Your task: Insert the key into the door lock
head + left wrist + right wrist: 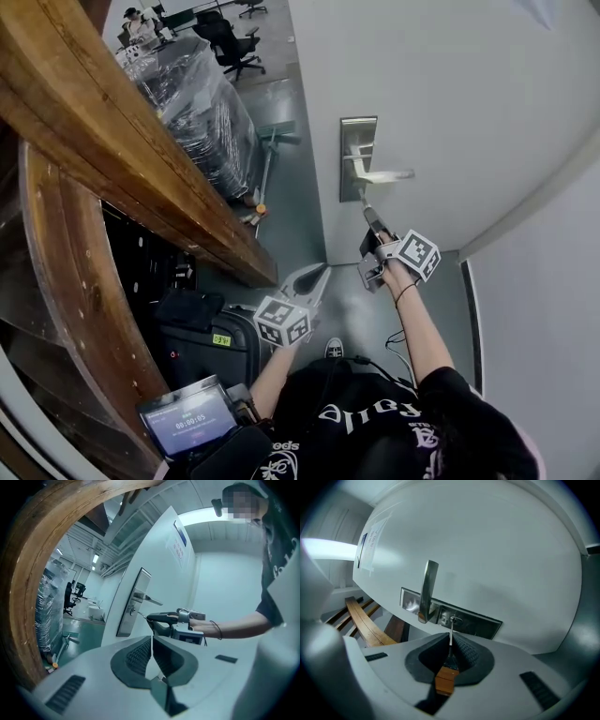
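A steel lock plate (pixel 357 141) with a lever handle (pixel 382 174) sits on the white door (pixel 450 84). My right gripper (pixel 372 218) points up at it, shut on a key with a brown head (pixel 445 680). The thin blade (pixel 450 637) runs from the jaws to the keyhole (pixel 453 619) under the handle (pixel 426 590); its tip meets the keyhole, and how deep it goes I cannot tell. My left gripper (pixel 317 277) hangs lower left, shut and empty (pixel 151 641). From there I see the right gripper (pixel 164 619) and the key (pixel 140 615) at the plate (pixel 133 603).
A thick wooden beam (pixel 122 159) slants along the left. Behind it stand a plastic-wrapped stack (pixel 202 117), a broom (pixel 267 164) and office chairs (pixel 230 42). A black case (pixel 202 342) and a tablet (pixel 187 417) sit near my feet. The door frame (pixel 525 202) borders the right.
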{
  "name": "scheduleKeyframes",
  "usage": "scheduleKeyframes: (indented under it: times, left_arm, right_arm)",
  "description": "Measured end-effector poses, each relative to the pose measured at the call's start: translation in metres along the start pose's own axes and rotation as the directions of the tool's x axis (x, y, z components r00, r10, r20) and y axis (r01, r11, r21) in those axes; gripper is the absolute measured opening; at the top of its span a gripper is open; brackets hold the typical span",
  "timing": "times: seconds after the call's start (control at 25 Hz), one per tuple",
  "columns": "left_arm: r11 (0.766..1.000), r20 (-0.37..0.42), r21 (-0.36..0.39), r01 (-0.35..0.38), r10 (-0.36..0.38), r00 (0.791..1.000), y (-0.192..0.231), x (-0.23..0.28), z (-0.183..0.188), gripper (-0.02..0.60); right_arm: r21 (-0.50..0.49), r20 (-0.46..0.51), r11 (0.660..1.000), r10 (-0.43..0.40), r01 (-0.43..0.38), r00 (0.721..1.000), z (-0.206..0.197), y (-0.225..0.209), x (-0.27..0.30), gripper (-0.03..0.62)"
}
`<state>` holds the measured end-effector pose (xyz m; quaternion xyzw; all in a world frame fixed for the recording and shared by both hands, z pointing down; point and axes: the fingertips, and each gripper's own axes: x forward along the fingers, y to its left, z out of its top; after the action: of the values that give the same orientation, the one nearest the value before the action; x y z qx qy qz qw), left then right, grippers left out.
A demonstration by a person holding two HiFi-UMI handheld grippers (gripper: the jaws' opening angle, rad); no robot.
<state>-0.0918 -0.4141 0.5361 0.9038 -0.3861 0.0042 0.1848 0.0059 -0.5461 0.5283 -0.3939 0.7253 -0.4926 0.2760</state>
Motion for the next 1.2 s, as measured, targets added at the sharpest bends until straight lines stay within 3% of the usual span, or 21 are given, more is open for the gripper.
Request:
scheduleKeyframes:
  times: [0.84, 1.2]
  left_arm:
    - [0.999, 0.01, -0.026, -0.044, 0.044, 0.999, 0.036, -0.022, 0.001, 0.014]
    - [0.999, 0.014, -0.03, -0.045, 0.045, 0.999, 0.037, -0.024, 0.003, 0.014]
  right_arm:
    - [0.076, 0.027, 0.997, 0.002, -0.004, 1.0, 0.005, -0.006, 0.028, 0.037]
    - [0.221, 0.062, 0.975, 0.018, -0.032, 0.998, 0.005, -0.01, 0.036, 0.037]
